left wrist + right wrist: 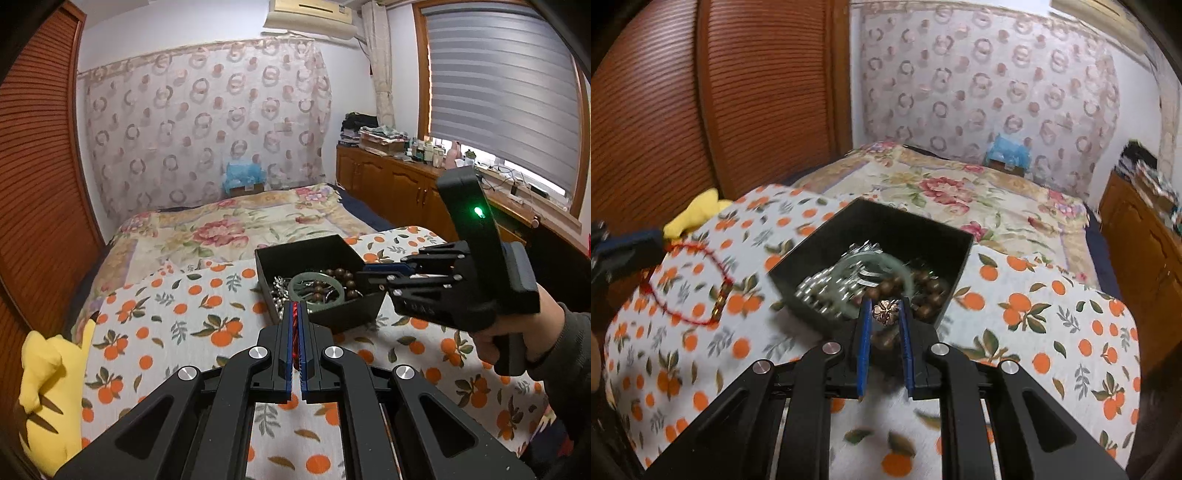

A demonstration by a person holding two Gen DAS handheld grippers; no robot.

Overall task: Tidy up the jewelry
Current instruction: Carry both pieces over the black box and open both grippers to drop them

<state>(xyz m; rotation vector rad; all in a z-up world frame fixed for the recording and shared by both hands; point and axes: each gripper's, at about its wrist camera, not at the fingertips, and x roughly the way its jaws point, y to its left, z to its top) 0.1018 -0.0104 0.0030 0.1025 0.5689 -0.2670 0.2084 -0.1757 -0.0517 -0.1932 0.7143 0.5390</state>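
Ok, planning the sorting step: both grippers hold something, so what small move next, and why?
Probably raise the right gripper slightly, clear of the black box: its jaws pinch a flower charm just above the wooden beads, which could snag.

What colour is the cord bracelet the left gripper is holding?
Red. The cord bracelet hangs as a loop from the left gripper, clearest in the right wrist view.

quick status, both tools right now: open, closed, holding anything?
Left tool: closed on the red cord bracelet.
Right tool: closed on a small flower-shaped metal charm, above the black box.
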